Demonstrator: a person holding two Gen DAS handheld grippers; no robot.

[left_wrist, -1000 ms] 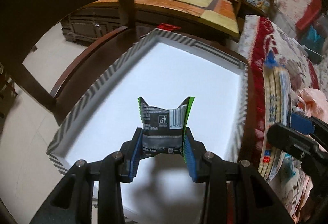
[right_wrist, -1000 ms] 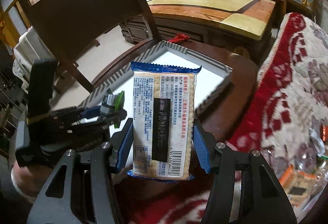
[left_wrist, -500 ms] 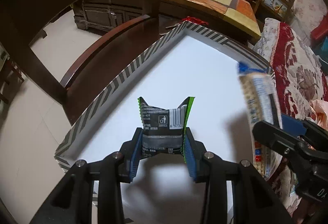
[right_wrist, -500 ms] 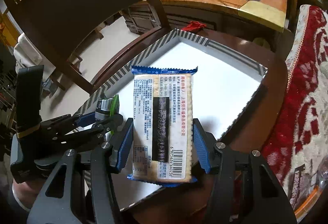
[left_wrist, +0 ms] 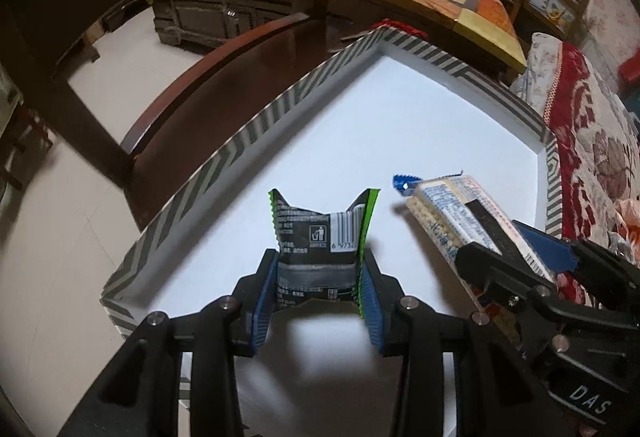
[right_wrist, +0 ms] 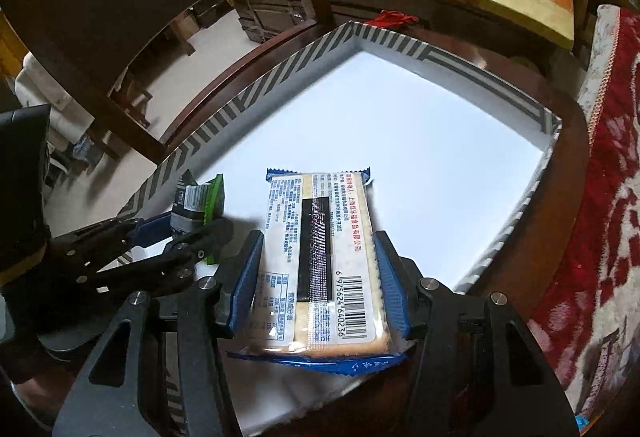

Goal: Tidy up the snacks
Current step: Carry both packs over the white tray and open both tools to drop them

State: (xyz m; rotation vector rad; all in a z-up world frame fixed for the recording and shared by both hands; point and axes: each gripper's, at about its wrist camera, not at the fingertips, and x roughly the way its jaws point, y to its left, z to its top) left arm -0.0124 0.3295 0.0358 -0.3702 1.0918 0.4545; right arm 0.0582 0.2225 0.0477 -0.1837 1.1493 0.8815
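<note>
In the left wrist view, our left tool (left_wrist: 318,295) is clenched on the small green-and-black snack packet (left_wrist: 322,241), held over the near part of the white tray (left_wrist: 248,135) with the striped rim, we judge so that it can be set down inside; the cracker pack (left_wrist: 460,217) in the right tool hangs just beside it and crowds that side. In the right wrist view, our right tool (right_wrist: 318,285) is clenched on the cracker pack (right_wrist: 320,257) above the tray's (right_wrist: 400,45) bare floor, the tray resting on the dark round table (right_wrist: 560,237), with the chair (right_wrist: 120,17) behind and the red patterned cloth (right_wrist: 612,197) at right.
</note>
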